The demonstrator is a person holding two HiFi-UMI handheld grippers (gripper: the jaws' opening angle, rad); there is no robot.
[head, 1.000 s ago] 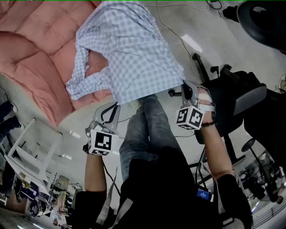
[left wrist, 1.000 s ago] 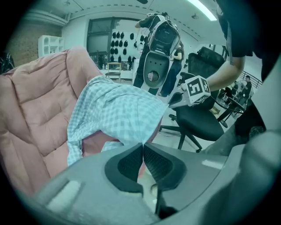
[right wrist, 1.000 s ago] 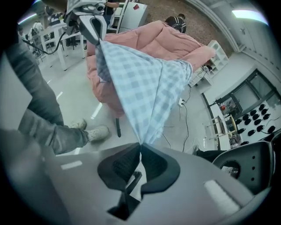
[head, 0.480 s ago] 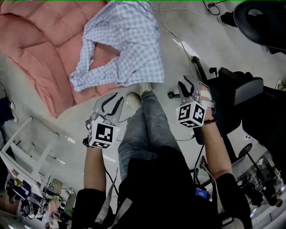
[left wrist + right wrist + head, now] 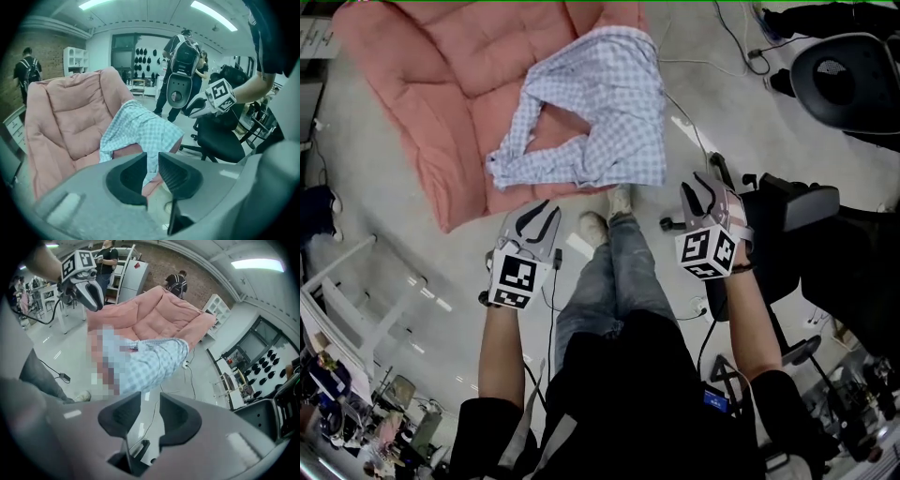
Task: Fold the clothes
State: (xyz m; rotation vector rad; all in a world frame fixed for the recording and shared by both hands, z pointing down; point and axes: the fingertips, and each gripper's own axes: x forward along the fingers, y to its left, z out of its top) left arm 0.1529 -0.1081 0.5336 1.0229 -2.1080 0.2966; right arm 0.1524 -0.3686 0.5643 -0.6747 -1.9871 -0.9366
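Note:
A blue-and-white checked shirt lies rumpled on the front part of a pink padded sofa, one sleeve looped out to the left. Both grippers hang in the air short of it, above the floor. My left gripper is open with nothing between its jaws; in its own view the shirt shows beyond the left gripper's narrow gap. My right gripper is open and empty too, and past the right gripper's gap the shirt drapes over the sofa's edge. Both pairs of jaws have just been opening.
The person's legs and shoes stand between the grippers, just before the sofa. A black office chair is close on the right, another chair behind it. Cables run over the floor. White shelving stands at the left.
A second ago the shirt hung spread right in front of both grippers. It has been let go and now lies on the sofa; both grippers have drawn back and risen.

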